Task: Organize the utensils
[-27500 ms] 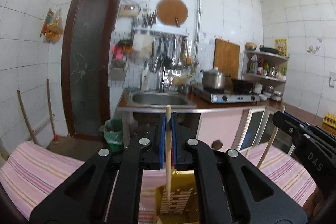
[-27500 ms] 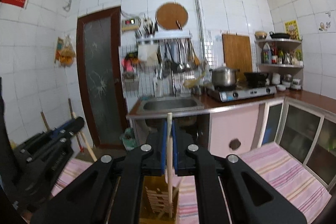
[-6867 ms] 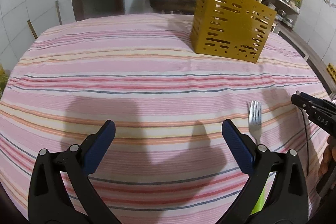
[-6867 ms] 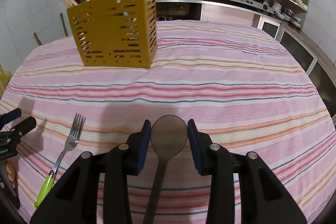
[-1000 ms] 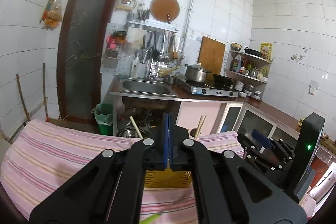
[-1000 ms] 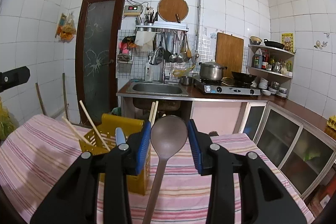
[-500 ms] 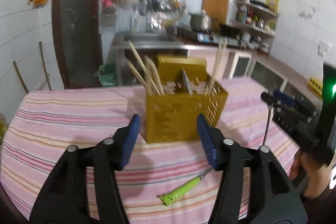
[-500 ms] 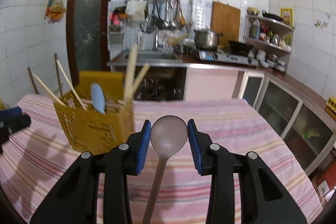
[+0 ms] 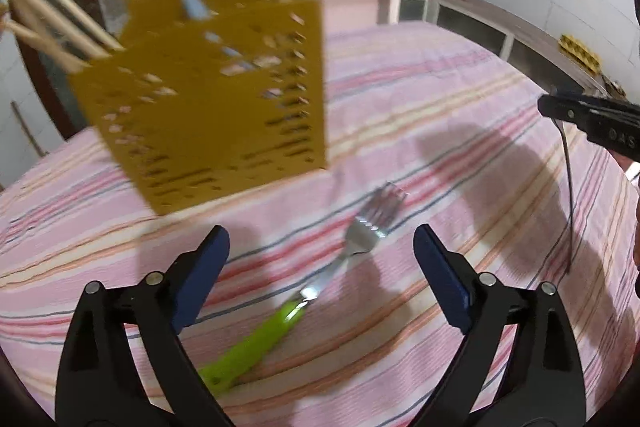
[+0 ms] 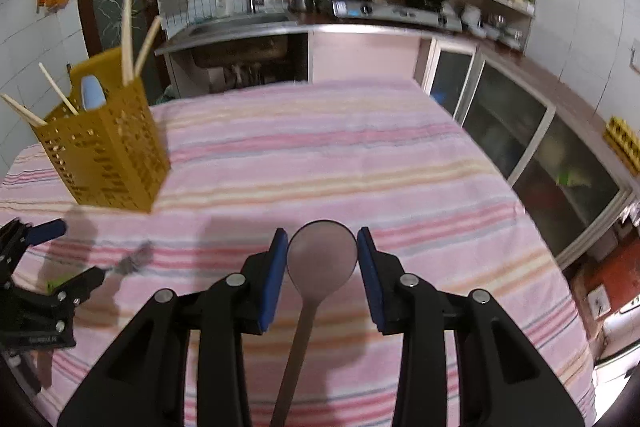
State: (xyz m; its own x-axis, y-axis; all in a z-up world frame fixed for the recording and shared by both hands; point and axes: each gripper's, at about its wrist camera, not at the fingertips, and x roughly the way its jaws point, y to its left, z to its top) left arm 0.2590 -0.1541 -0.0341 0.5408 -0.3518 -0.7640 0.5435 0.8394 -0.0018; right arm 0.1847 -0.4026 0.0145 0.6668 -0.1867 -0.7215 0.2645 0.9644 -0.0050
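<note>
left gripper point(image 9: 320, 259) fingers were spreading apart, nothing pinched, with the green-handled fork point(image 9: 316, 291) lying flat on the striped tabletop point(image 9: 440, 99) between them. right gripper point(image 10: 322, 255) fingers were clamped on the bowl of a wooden spoon point(image 10: 320, 259). the yellow utensil holder point(image 10: 108, 151), with chopsticks point(image 10: 128, 39) poking out, stood just past the fork.
</note>
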